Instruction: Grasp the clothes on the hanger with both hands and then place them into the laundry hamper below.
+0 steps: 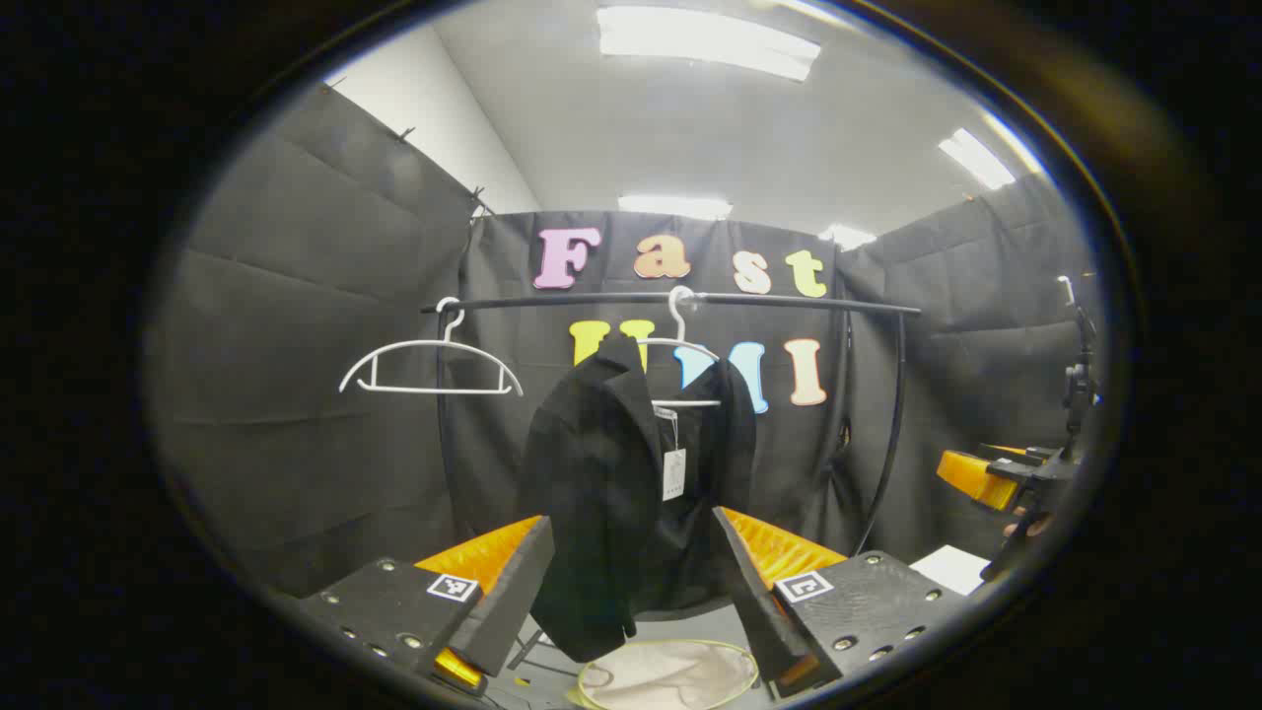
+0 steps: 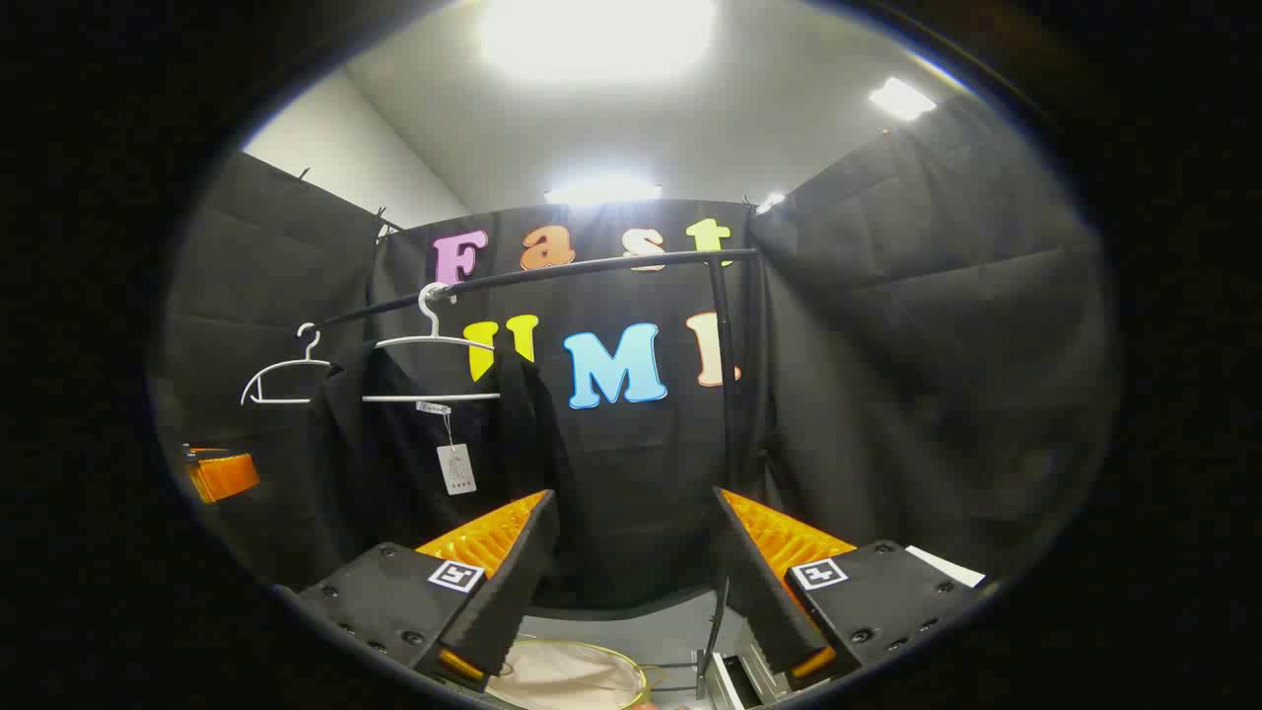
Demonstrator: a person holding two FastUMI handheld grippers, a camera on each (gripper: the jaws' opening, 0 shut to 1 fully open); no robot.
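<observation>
A black jacket [image 1: 611, 493] with a white tag hangs from a white hanger [image 1: 685, 370] on the black rail [image 1: 690, 299]. It hangs straight ahead of my left gripper [image 1: 631, 582], which is open and apart from it. The beige hamper [image 1: 670, 675] lies below the jacket. In the right gripper view the jacket [image 2: 414, 463] hangs on its hanger [image 2: 434, 370] to the left, and the hamper [image 2: 567, 675] shows at the bottom. My right gripper [image 2: 636, 562] is open, with nothing between its fingers. The right gripper [image 1: 996, 473] also appears at the far right of the left gripper view.
An empty white hanger [image 1: 431, 370] hangs on the rail's left end, seen too in the right gripper view [image 2: 286, 380]. The rack's curved right post [image 1: 892, 434] drops to the floor. A metal stand [image 2: 725, 675] sits by the hamper. Black cloth walls surround the booth.
</observation>
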